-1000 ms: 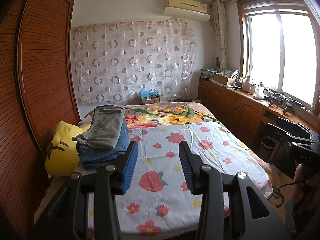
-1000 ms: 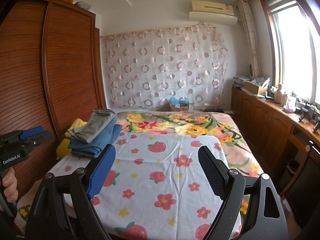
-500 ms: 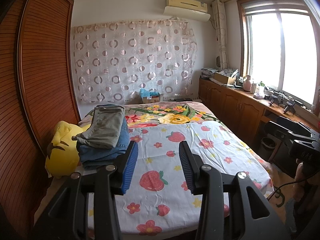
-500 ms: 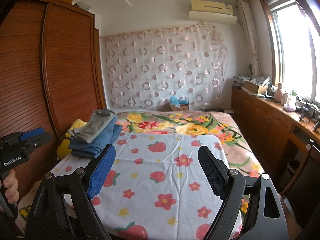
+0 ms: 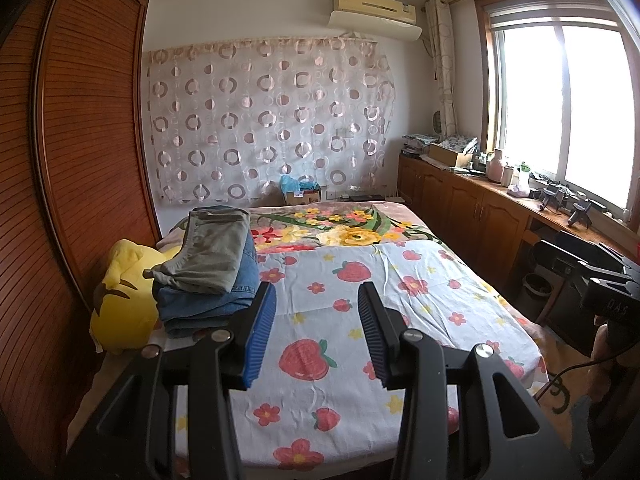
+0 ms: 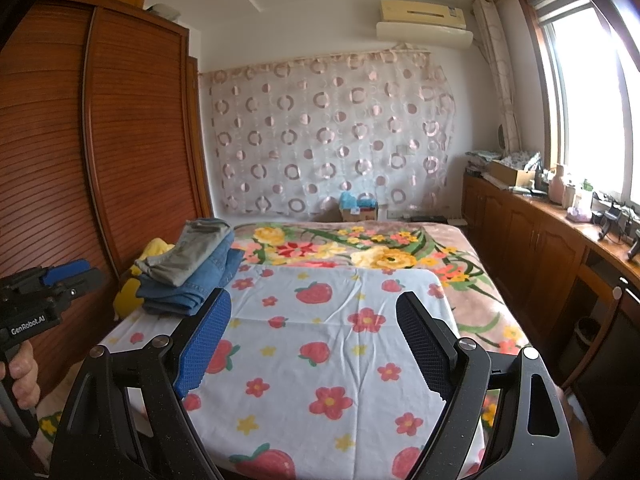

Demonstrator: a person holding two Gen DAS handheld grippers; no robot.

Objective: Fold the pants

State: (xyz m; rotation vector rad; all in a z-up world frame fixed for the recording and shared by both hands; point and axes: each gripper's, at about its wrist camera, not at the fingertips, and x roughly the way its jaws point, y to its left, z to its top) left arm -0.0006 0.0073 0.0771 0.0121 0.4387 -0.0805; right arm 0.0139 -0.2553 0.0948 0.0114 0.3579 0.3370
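Bed (image 5: 400,280): taking up most of the rm, strawberry sheet (image 6: 320,340) lying flat over the near half, nothing spread out on it for folding.
Pants stack (image 5: 208,272): sitting at the bed's left edge by the wardrobe (image 5: 88,160); grey-green pair (image 5: 212,252) lying folded on top of folded jeans (image 5: 200,308), yellow plush toy (image 5: 120,304) touching the stack on its left.
Progress: looking done or nearly so, judging by 2 pairs already folded + stacked; no unfolded pants showing anywhere, so what's left, if anything, I can't tell.
Left hand-held gripper (image 5: 316,332): hovering over the near sheet, jaws standing partly apart w/ nothing between them.
Right hand-held gripper (image 6: 312,344): hovering over the sheet too, jaws standing wide apart, holding nothing.
Change vs earlier frames: basically none; both grippers staying put, jaw gaps the same, stack + toy sitting unmoved.
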